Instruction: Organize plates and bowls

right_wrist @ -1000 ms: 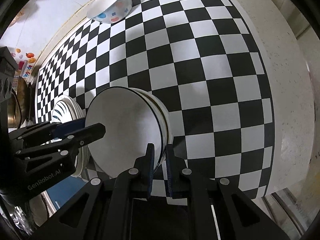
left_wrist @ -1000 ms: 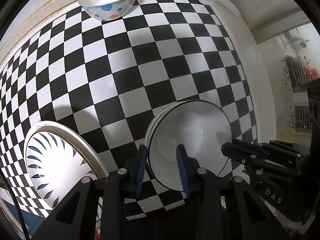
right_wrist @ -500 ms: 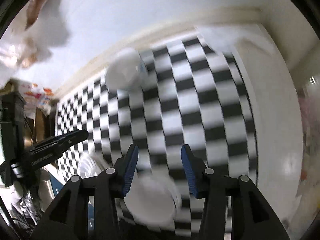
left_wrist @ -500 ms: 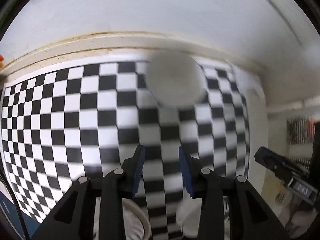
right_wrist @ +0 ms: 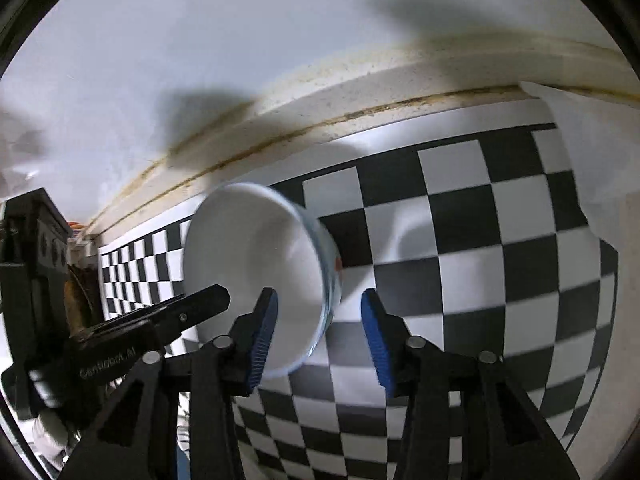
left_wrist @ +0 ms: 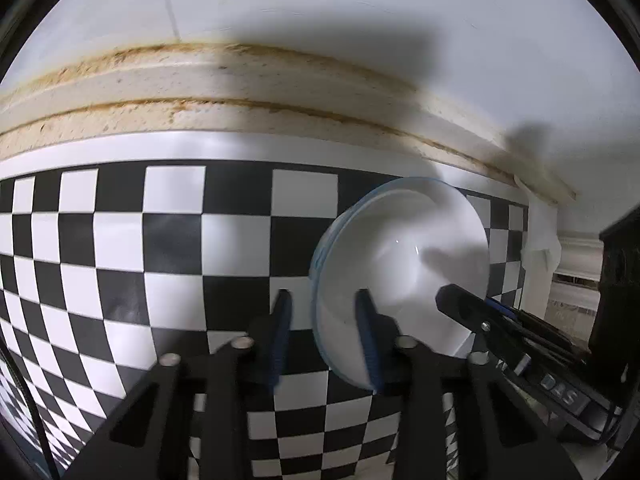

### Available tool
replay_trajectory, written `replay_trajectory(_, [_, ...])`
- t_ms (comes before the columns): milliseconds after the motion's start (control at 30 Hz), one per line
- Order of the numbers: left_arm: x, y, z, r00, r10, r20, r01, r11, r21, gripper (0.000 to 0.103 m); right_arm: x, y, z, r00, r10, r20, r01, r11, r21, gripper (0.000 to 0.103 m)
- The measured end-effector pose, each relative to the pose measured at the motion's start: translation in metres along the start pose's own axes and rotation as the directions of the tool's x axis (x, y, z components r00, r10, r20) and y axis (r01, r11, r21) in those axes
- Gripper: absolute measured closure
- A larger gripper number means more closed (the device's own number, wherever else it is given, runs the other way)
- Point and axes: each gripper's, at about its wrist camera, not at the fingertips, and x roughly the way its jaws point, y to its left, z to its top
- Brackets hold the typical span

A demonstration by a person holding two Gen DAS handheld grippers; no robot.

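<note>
White bowl rim sits between both spread, empty claws: left claw, right claw

Glossy ceramic-looking bowl, smooth finish

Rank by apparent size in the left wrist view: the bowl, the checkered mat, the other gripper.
1. Checkered mat, largest.
2. Bowl.
3. Right gripper, partly cut off at the frame edge and near the camera, so its rank is unsure.

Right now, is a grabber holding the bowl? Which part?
Nothing is held. Both the left gripper and right gripper are open, each with its fingers on either side of the bowl's rim, not pinching it.
</note>
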Motion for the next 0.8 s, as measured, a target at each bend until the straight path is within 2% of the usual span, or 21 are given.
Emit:
replay_trajectory(33, [0.0, -0.002, 0.0, 1.0, -0.002, -0.001, 0.002, 1.0, 0.006, 0.081, 0.004, 0.0, 0.002, 1.0, -0.006, -0.006, 0.006, 1.0, -0.002, 0.084])
replay_trajectory(133, [-0.003, -0.008, -0.003, 1.0, 0.02, 0.018, -0.02, 0.999, 0.031, 0.081, 0.007, 0.001, 0.002, 0.999, -0.04, 0.004, 0.04, 0.999, -0.02, 0.09])
replay_trajectory(467, [-0.035, -0.033, -0.031, 0.994, 0.049, 0.095, -0.058, 0.993, 0.1, 0.081, -0.015, 0.017, -0.03, 0.997, -0.072, 0.039, 0.074, 0.995, -0.06, 0.09])
replay_trajectory(800, [-0.106, -0.061, -0.101, 0.98, -0.01, 0.198, -0.029, 0.981, 0.194, 0.081, -0.085, 0.026, -0.101, 0.99, -0.042, 0.135, 0.051, 0.997, -0.062, 0.09])
